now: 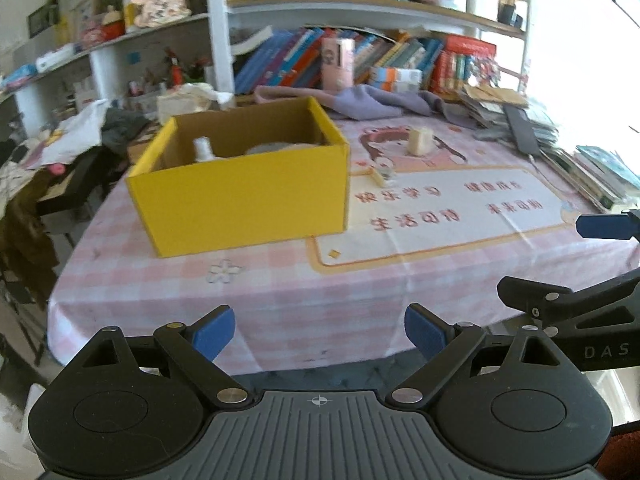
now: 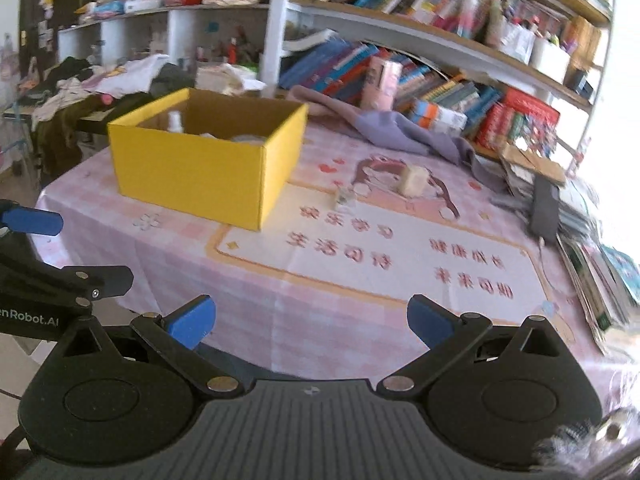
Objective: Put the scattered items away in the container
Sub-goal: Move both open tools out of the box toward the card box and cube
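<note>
Yellow cardboard box (image 1: 240, 200) on pink checked tablecloth (image 1: 320, 292), cream block (image 1: 420, 141) and small clear item (image 1: 382, 174) beside it, well ahead of left gripper (image 1: 320, 334) and right gripper (image 2: 310, 326), both wide apart, empty.

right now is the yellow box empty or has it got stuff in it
Not empty. The open yellow box already holds a small white bottle standing upright and something pale and rounded beside it.

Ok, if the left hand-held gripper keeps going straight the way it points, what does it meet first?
Probably the pink checked tablecloth, bare in front of the open left hand-held gripper. The yellow cardboard box sits further back and to the left, though depth is uncertain.
</note>
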A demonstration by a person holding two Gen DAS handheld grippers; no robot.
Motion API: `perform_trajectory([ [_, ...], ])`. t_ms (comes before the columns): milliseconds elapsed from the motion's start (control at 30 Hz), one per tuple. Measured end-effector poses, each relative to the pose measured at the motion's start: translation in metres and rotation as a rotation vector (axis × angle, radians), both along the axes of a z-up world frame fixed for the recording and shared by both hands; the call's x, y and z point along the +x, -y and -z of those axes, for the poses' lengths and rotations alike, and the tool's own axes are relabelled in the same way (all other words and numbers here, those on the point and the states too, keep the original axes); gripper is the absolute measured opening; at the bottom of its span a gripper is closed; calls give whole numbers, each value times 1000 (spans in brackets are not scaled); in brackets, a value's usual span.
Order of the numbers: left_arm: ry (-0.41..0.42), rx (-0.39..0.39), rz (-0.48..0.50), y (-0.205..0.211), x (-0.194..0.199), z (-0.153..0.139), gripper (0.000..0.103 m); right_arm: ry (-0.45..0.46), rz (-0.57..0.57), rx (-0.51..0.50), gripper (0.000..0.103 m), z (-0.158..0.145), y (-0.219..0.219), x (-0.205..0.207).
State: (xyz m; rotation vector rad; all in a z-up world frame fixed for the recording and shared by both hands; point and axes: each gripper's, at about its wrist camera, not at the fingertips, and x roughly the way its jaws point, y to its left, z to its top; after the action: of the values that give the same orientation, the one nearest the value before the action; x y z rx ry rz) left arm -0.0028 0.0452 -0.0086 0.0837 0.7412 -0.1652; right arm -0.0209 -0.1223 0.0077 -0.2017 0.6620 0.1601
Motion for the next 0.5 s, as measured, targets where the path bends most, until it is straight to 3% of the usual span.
perform_trajectory([
  [233, -21, 2, 87, 23, 9, 6, 94, -41, 114, 5, 103, 7, 25, 5],
  [500, -20, -13, 169, 52, 31, 5, 94, -29, 149, -25, 103, 3, 47, 18],
])
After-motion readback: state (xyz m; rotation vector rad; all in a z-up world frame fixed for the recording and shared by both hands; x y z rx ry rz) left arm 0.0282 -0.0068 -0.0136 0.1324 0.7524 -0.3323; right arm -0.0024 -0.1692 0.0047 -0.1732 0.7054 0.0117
